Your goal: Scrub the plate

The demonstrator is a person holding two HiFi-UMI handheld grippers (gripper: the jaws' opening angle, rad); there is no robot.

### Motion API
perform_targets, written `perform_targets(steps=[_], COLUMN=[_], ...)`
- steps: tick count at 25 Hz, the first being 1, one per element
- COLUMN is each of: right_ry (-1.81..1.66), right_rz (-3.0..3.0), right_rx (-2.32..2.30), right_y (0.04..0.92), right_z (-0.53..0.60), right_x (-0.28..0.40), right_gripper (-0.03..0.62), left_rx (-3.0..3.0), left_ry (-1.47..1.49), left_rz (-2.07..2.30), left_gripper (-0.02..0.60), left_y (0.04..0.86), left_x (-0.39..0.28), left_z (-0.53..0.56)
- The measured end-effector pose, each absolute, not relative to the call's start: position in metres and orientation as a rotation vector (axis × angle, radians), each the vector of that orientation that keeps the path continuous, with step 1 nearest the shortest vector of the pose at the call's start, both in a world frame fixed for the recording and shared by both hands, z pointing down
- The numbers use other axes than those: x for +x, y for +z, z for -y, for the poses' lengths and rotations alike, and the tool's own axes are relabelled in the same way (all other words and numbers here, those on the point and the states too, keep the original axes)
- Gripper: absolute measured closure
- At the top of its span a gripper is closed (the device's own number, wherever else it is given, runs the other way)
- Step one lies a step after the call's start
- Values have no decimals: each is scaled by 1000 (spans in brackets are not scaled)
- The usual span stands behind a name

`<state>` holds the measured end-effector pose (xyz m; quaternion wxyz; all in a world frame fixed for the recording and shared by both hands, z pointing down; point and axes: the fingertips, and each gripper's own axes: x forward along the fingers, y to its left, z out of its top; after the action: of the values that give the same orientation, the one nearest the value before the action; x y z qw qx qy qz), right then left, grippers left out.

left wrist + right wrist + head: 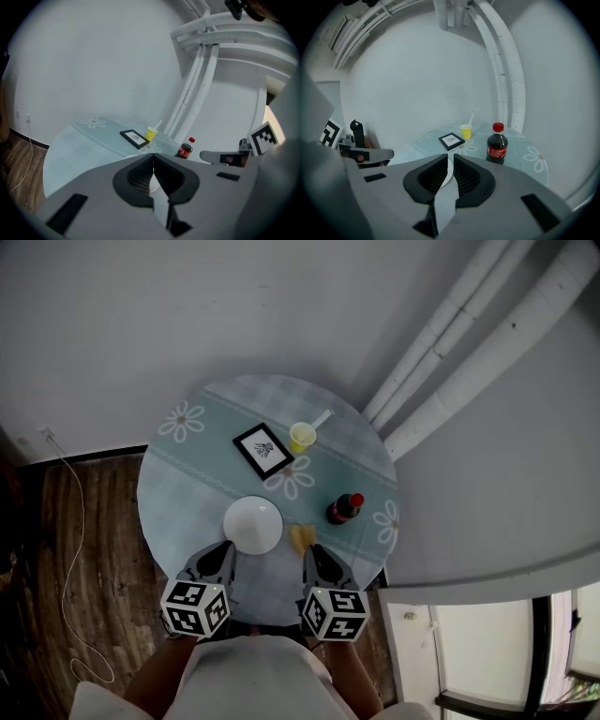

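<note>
While the plate [253, 524] lies on the near part of the table [169, 493], the head view gives no sign that scrubbing has begun. The left gripper [216, 561] and right gripper [322, 563] hover on its near side, touching nothing. A yellow sponge-like pad [300, 538] rests just right of the plate, not picked up. Left gripper view: jaws brought together, nothing between them, bottle [185, 150] at far right. Right gripper view: jaws all but together, empty. Remaining, by judgement: take the pad, steady the plate, scrub
</note>
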<state>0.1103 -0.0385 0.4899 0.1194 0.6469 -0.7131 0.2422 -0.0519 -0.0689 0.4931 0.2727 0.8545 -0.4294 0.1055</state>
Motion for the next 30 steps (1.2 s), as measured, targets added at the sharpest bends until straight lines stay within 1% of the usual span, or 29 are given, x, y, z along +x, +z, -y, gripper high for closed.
perform_targets(steps=[4, 15, 21, 25, 30], right_ry=[693, 814, 707, 749, 757], right_rz=[2073, 2187, 2194, 2276, 2265], right_rx=[1890, 1750, 1653, 1587, 1614], right_y=[491, 500, 500, 495, 495], right_z=[35, 40, 43, 50, 48], right_x=[105, 96, 96, 93, 98], right_gripper=[545, 560, 560, 560, 560], left_rx=[2299, 2326, 2302, 2254, 2230], left_ry=[289, 358, 376, 363, 362], left_rz=[1138, 1096, 1061, 1065, 1081], left_gripper=[571, 571, 571, 571, 571], left_y=[494, 502, 510, 517, 520], left_x=[-56, -57, -59, -65, -70], left_z=[65, 61, 52, 53, 51])
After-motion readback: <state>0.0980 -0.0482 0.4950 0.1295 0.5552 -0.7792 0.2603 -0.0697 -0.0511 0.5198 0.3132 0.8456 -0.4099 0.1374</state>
